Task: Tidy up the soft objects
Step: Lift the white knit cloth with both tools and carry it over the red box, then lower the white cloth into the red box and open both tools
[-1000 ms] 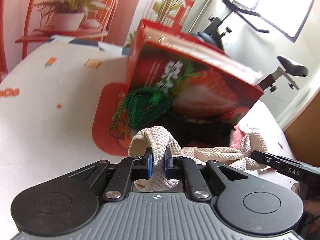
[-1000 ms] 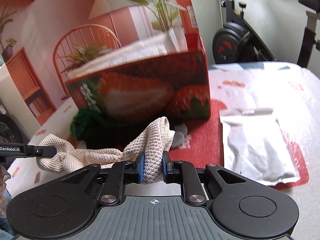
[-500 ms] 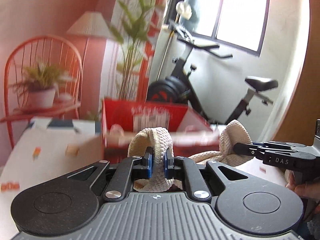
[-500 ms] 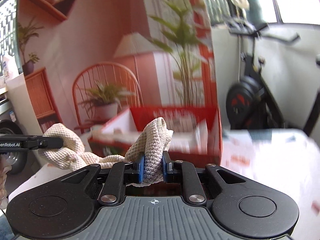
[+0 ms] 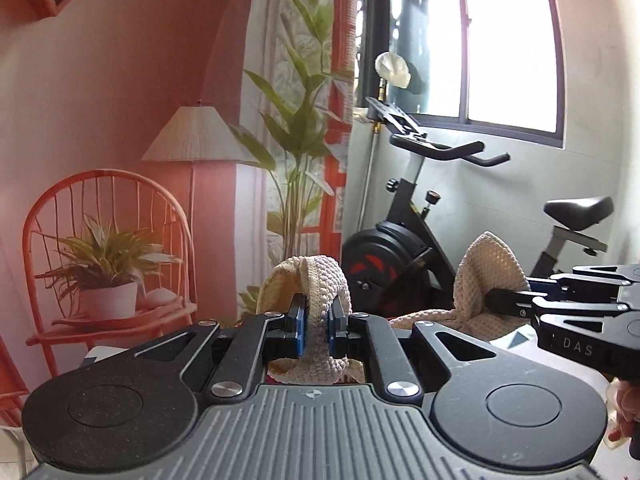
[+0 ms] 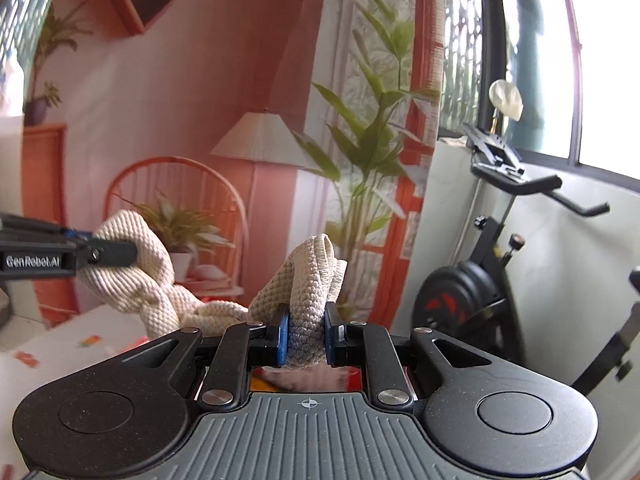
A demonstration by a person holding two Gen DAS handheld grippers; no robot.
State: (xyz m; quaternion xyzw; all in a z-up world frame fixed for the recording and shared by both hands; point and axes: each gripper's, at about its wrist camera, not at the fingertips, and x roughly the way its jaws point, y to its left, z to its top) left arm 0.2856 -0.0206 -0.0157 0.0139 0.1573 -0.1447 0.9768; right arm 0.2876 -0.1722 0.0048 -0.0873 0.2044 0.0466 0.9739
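The left gripper [image 5: 318,330] is pinching one corner of the cream knitted cloth [image 5: 320,280]; the right gripper [image 6: 306,338] is pinching the other corner. The cloth is hanging slack between them, off the table [image 6: 68,344]. Only the right view is showing the table; only the left is showing a hand [image 5: 624,412].

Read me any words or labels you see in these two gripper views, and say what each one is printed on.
"DAS": on the right gripper, seen from the left wrist.
"GenRobot.AI": on the left gripper, seen from the right wrist; last letters slightly blurred.
No other text is readable.
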